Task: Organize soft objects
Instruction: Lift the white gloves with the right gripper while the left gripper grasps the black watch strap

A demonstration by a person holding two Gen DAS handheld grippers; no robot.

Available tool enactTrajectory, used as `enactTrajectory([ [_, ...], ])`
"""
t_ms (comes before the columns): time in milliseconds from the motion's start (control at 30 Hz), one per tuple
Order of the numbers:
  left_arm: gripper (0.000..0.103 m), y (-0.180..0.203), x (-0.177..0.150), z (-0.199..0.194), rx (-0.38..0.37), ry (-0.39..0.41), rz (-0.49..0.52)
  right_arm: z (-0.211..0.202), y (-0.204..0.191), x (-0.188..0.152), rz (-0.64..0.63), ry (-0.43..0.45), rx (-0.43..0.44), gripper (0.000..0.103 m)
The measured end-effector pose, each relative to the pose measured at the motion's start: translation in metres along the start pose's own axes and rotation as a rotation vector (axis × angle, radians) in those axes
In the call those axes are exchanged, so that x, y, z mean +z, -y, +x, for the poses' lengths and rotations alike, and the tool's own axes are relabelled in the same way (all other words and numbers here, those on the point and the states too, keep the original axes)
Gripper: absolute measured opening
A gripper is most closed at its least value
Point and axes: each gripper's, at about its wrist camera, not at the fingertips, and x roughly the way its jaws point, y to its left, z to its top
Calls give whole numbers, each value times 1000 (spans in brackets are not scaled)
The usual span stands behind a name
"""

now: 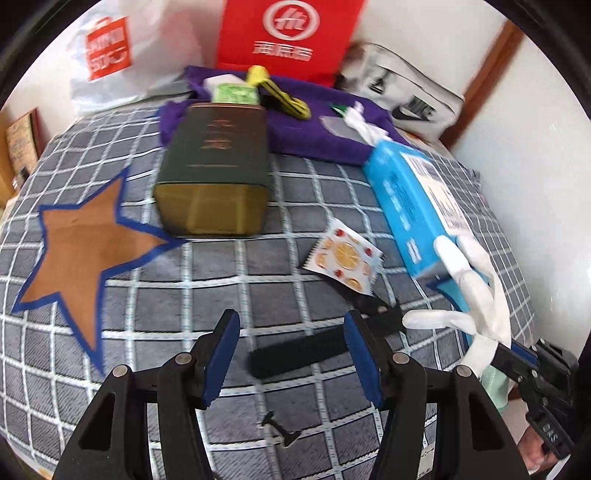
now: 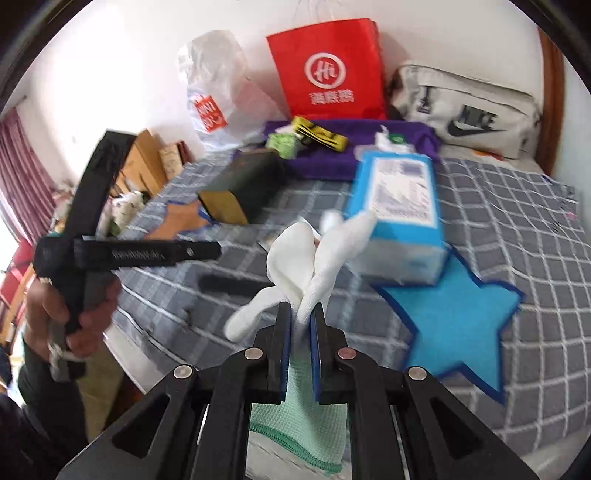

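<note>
two grippers over a grey checked bedspread (image 1: 258, 280). right gripper (image 2: 300, 325) clamped on a white glove (image 2: 314, 254) w/ a mint-green cloth (image 2: 306, 413) pinched in the same jaws; glove fingers stick up past the tips, cloth hangs below, both off the bed. left gripper (image 1: 291, 347) jaws spread wide, nothing between them, hovering above the bedspread. in the left wrist view the glove (image 1: 461, 266) shows at right, in front of the blue tissue pack (image 1: 413, 206). blue star patch (image 2: 454, 314) just right of the glove in the right wrist view; brown star patch (image 1: 88, 251) at left. dark green tin (image 1: 218, 166) lies on its side between them. fruit-print sachet (image 1: 343, 254) flat near the tissue pack. purple towel (image 1: 317, 129) at back, red bag (image 1: 288, 33) behind it.
</note>
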Motion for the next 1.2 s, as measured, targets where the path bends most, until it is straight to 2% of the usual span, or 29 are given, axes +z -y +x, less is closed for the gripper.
enactTrajectory([
  [233, 57, 23, 2, 23, -44, -44, 96, 13, 38, -18, 36, -50, -88, 10],
  [367, 57, 32, 0, 38, -89, -98, 125, 26, 51, -24, 46, -85, -90, 12],
  [433, 56, 35, -6, 36, -88, -83, 150, 29, 53, -26, 40, -90, -92, 12],
  [533, 55, 36, -18, 30, -154, -115, 159, 31, 57, -27, 44, -84, -87, 15],
  [600, 55, 38, -28, 25, -190, -142, 171, 32, 59, -27, 50, -82, -95, 23],
  [633, 55, 41, -31, 24, -189, -149, 188, 33, 61, -27, 61, -77, -100, 31],
  [733, 55, 49, -35, 22, -153, -155, 236, 34, 66, -25, 103, -66, -69, 35],
  [833, 55, 59, -31, 26, -78, -127, 281, 35, 66, -24, 117, -58, -54, 40],
  [867, 47, 65, -31, 29, -37, -111, 308, 35, 65, -25, 112, -55, -57, 41],
  [900, 35, 70, -32, 31, 19, -94, 341, 35, 64, -25, 109, -54, -61, 41],
  [933, 31, 74, -34, 32, 55, -86, 366, 36, 63, -25, 105, -50, -65, 41],
  [967, 22, 79, -36, 31, 53, -86, 395, 36, 62, -26, 105, -48, -65, 43],
  [1000, 21, 80, -38, 30, 41, -91, 405, 36, 62, -27, 104, -45, -64, 44],
  [1100, 21, 81, -48, 25, 71, -80, 438, 37, 58, -28, 93, -37, -62, 50],
  [1200, 23, 72, -52, 19, 59, -73, 395, 39, 53, -28, 77, -27, -66, 58],
])
